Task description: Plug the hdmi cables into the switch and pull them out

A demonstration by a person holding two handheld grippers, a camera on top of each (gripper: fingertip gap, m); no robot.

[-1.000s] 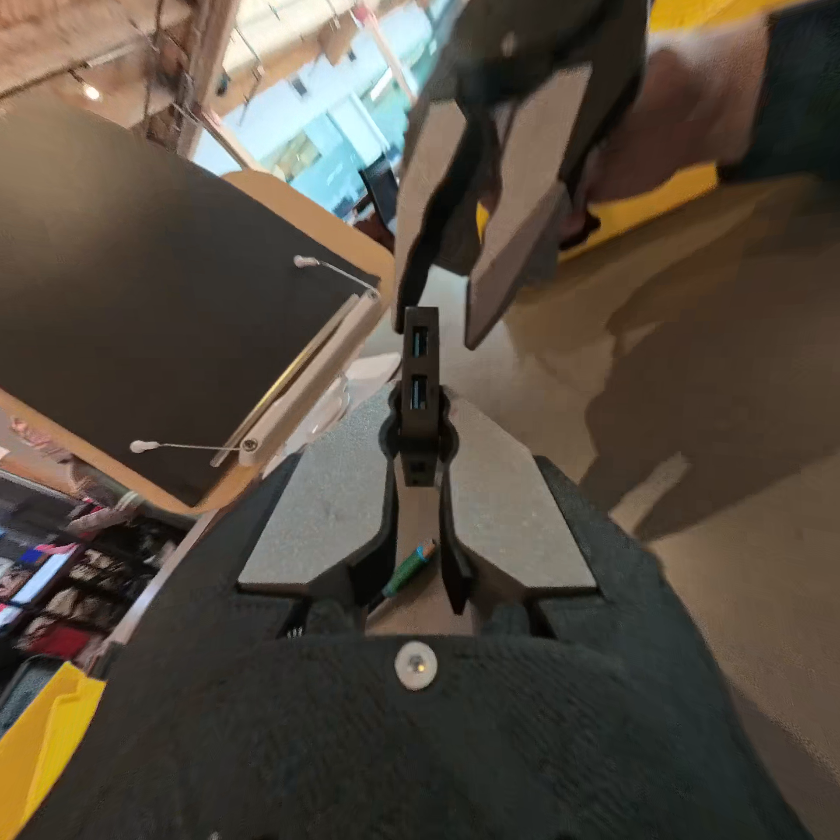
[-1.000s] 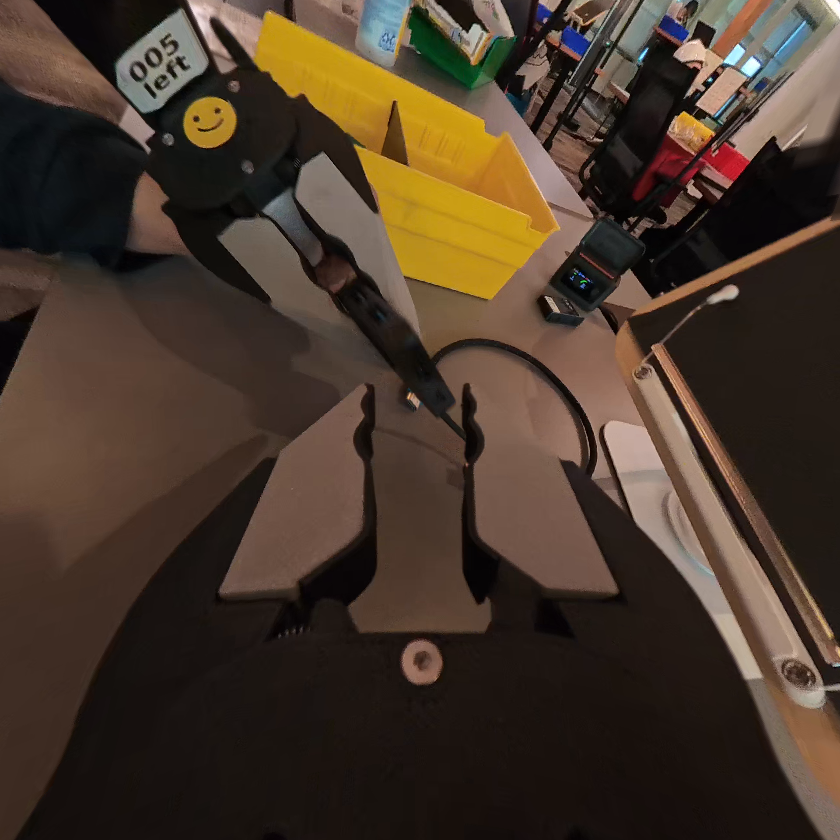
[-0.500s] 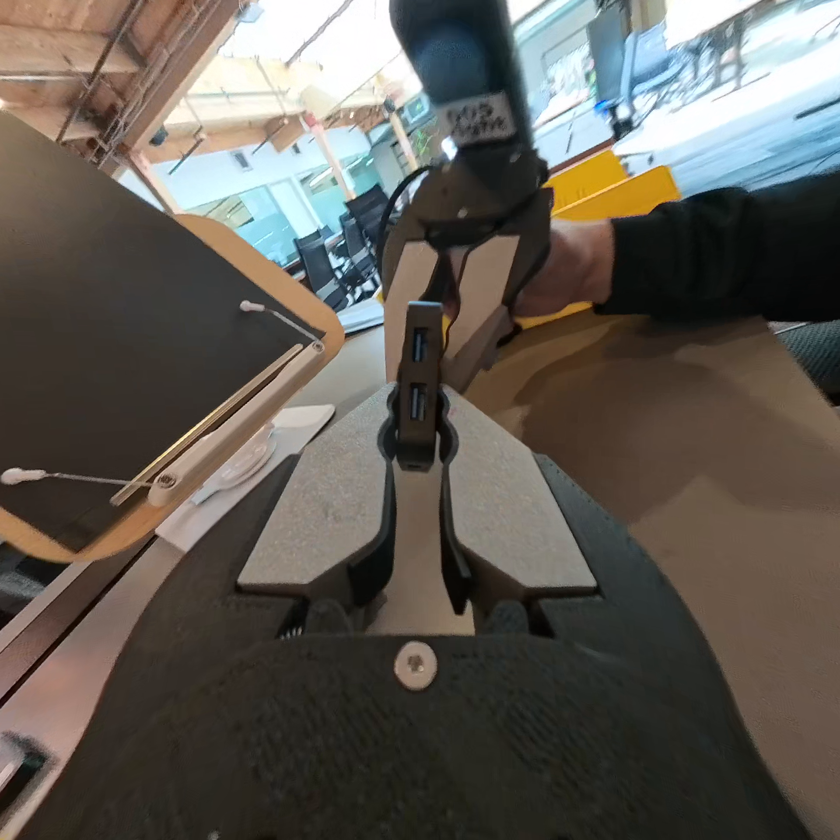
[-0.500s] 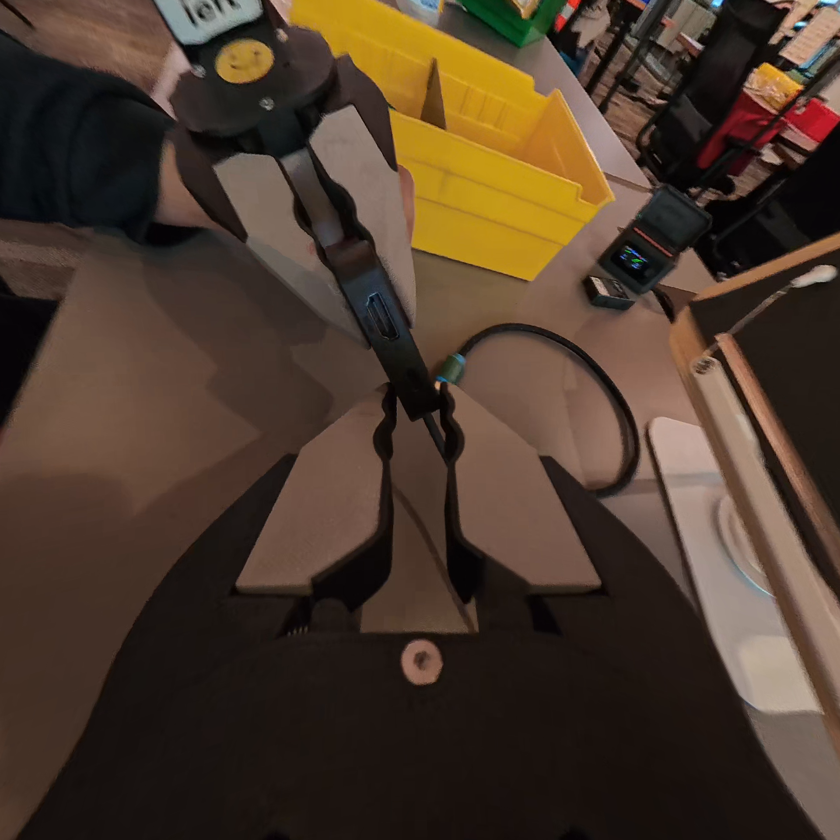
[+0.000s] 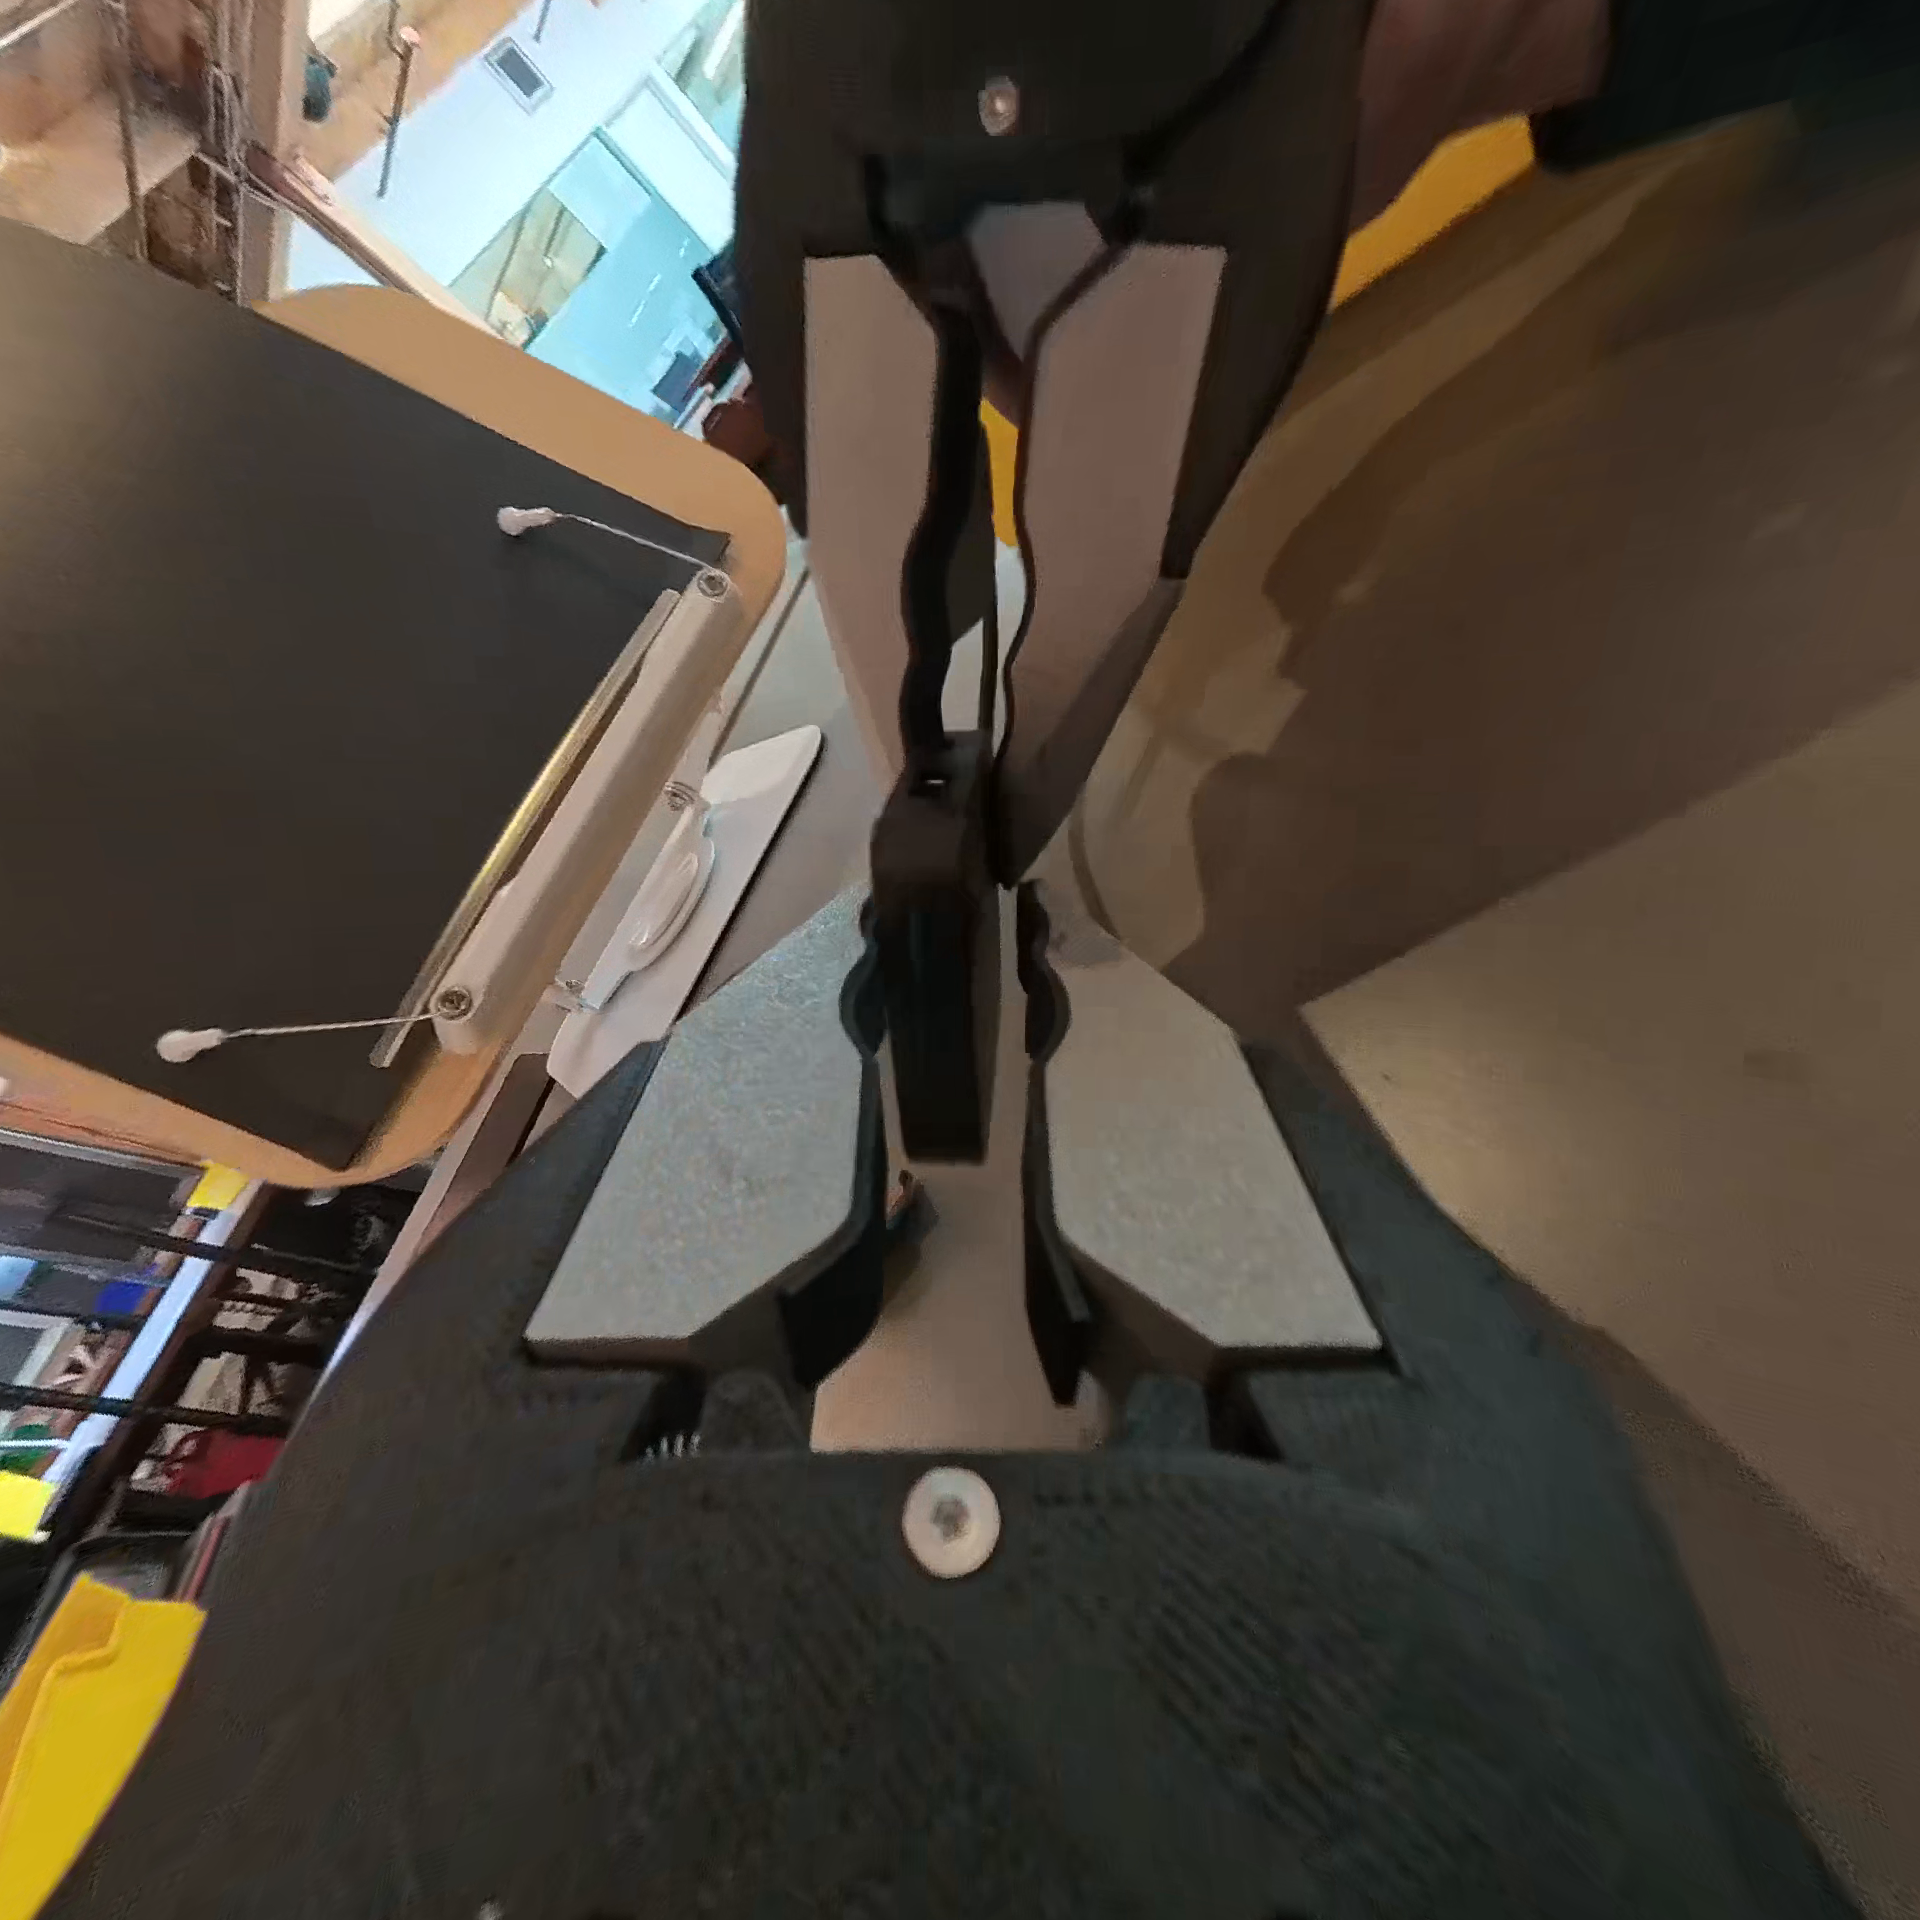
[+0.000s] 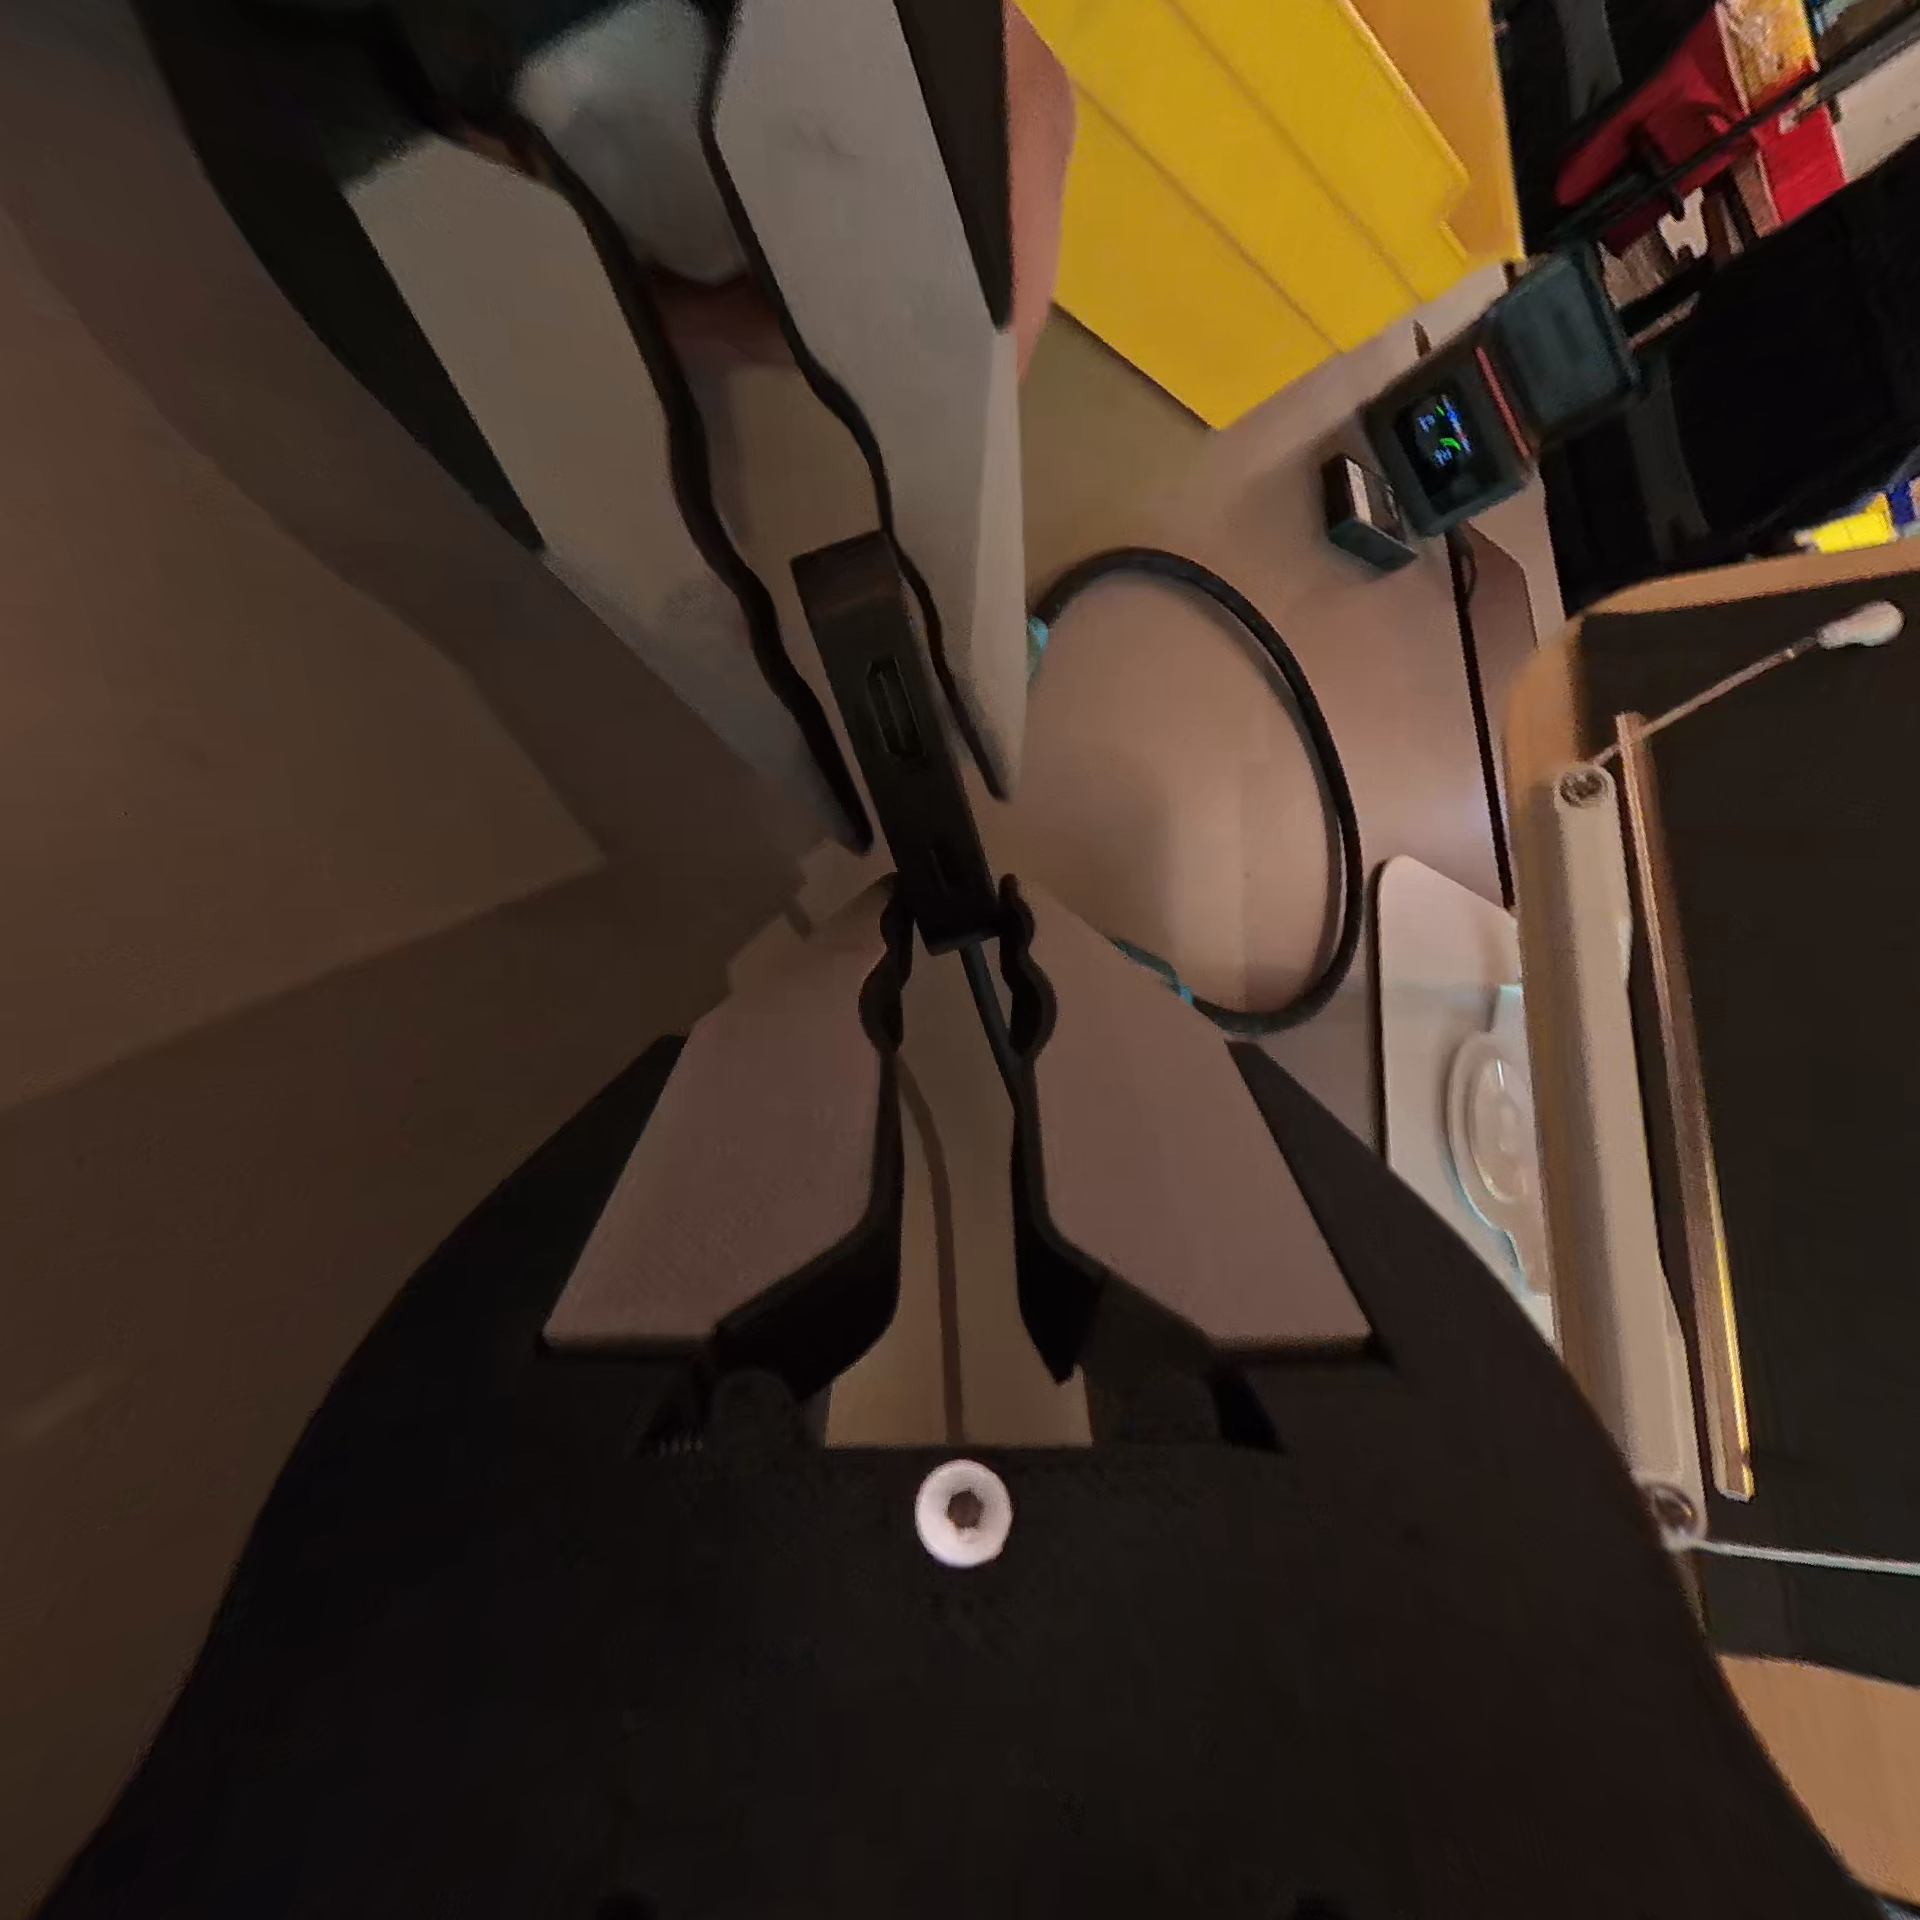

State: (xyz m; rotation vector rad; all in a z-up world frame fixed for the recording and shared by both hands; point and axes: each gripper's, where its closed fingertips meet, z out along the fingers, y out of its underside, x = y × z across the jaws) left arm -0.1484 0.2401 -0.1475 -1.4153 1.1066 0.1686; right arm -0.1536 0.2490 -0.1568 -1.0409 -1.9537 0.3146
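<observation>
Plainly, much is blurred or cut off: the handles of both tools run out of view, and the switch's (image 5: 935, 1039) far end is buried between the right gripper's (image 5: 961, 800) fingers. That gripper (image 6: 953, 935) pinches the switch's end, where a thin black lead (image 6: 987, 1013) leaves it. The left gripper (image 5: 951, 935) straddles the switch's other end with its jaws parted a little; one pad touches and a pale gap shows beside the other.

The switch (image 6: 883, 707) is a slim black bar held above the table, with one port slot on its face.

Beneath the switch is a grey-brown table (image 5: 1558, 1143). Right of the switch in the right wrist view lie a looped black cable (image 6: 1320, 748), a yellow bin (image 6: 1247, 208) and a small device with a lit screen (image 6: 1439, 447). Left of the switch in the left wrist view stands a wood-rimmed black board (image 5: 260, 675), with windows behind it.
</observation>
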